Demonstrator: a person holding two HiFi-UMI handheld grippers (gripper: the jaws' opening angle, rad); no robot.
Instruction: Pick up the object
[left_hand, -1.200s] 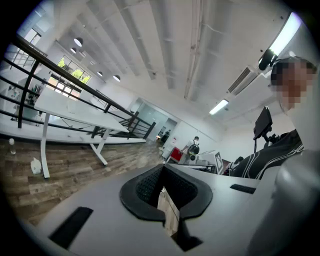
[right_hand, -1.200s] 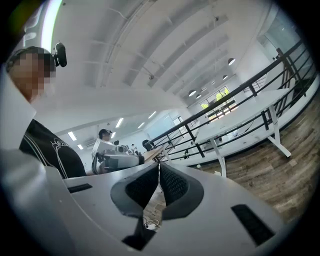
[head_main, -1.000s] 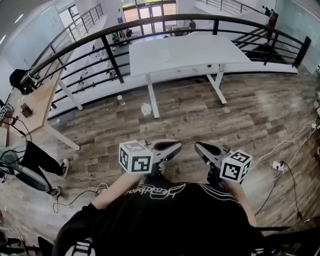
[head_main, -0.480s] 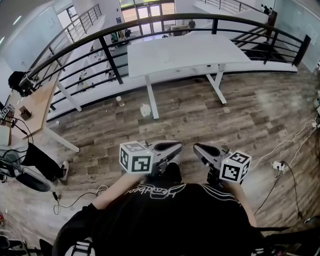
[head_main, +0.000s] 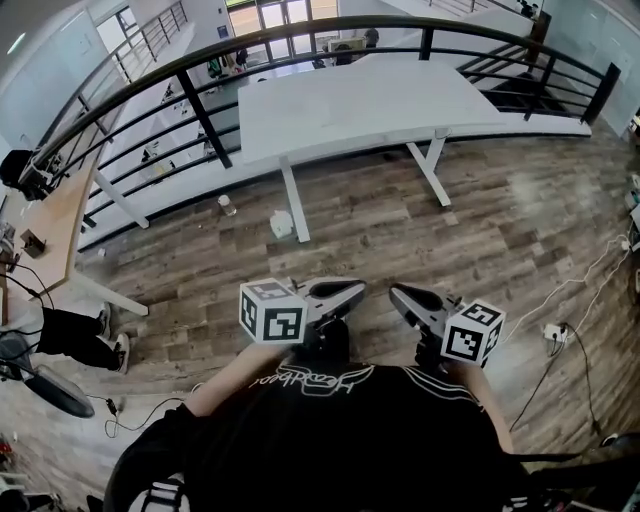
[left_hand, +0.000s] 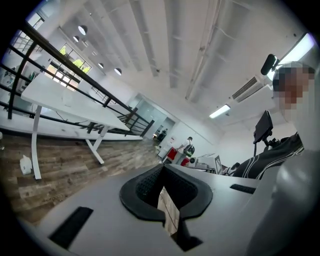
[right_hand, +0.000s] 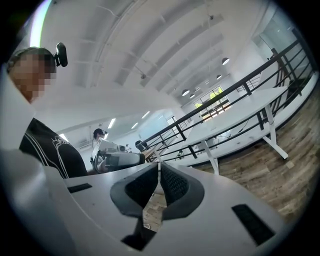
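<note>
Left gripper (head_main: 352, 291), right gripper (head_main: 397, 293): jaws together, seemingly nothing between.

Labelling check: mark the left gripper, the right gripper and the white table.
left gripper (head_main: 352, 292): head view, at its fingertips.
right gripper (head_main: 398, 295): head view, at its fingertips.
white table (head_main: 360, 105): head view, bare tabletop.

wood-plank floor (head_main: 480, 220) fills the view. a long white table (head_main: 350, 100) stands at 12 o'clock, with a curved black railing (head_main: 200, 112) behind it. a wooden desk (head_main: 55, 215) sits at 9 o'clock and a white power strip (head_main: 553, 331) at 3 o'clock. glazed doors (head_main: 285, 12) glow beyond the railing. strip lights (left_hand: 220, 111) hang on a white ceiling (left_hand: 165, 50).
</note>
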